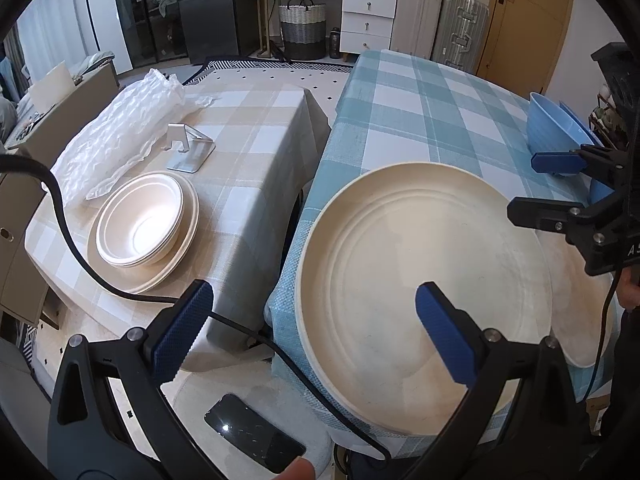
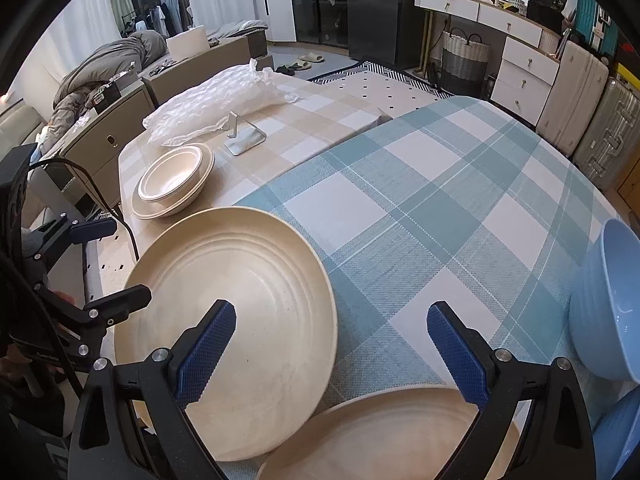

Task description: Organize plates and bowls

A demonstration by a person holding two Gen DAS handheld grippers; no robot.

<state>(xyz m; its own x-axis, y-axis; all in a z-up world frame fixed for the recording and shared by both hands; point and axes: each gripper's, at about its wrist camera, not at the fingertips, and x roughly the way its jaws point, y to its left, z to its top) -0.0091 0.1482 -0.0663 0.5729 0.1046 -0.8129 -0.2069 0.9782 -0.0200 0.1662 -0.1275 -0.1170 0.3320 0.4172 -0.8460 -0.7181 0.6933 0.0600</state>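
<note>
A large cream plate lies at the near left corner of the blue-checked table. A second cream plate lies beside it, partly under its rim. Two blue bowls stand at the right. On the beige-checked table, stacked cream bowls sit on a cream plate. My left gripper is open over the large plate's left edge. My right gripper is open above both plates.
Bubble wrap and a metal phone stand lie on the beige table. A phone rests on a stool below. A black cable runs across the gap between tables. Drawers, basket and suitcases stand behind.
</note>
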